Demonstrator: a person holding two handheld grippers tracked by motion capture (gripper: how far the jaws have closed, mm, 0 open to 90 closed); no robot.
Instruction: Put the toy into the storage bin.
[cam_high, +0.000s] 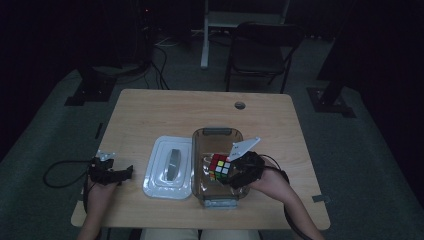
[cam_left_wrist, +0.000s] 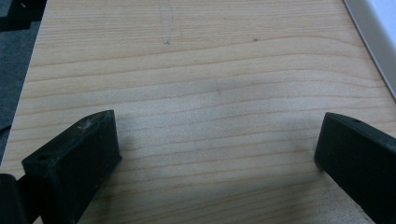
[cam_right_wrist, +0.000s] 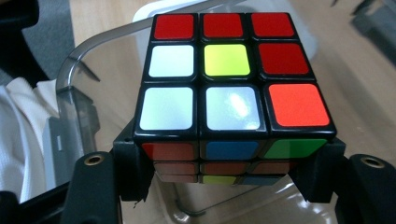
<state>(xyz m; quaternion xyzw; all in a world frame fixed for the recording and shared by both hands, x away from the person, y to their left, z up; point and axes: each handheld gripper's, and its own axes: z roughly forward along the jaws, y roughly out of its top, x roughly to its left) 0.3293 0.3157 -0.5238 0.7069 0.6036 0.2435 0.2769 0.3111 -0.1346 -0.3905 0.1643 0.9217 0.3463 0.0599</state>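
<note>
A scrambled puzzle cube (cam_high: 219, 167) with a black frame and coloured stickers hangs inside the clear plastic container (cam_high: 201, 145) in the high view. My right gripper (cam_high: 235, 172) comes in from the right and is shut on the cube. In the right gripper view the cube (cam_right_wrist: 233, 88) sits clamped between the two black jaws, with the container's rim (cam_right_wrist: 88, 44) curving behind it. My left gripper (cam_high: 122, 173) rests at the table's left edge, open, with bare wood between its fingers (cam_left_wrist: 74, 163).
The container's white lid (cam_high: 167, 172) lies flat on the wooden table (cam_high: 165, 112) just left of the container; its corner (cam_left_wrist: 373, 28) shows in the left gripper view. A folding chair (cam_high: 260, 50) stands beyond the table's far edge. A cable (cam_high: 62, 172) loops off the left side.
</note>
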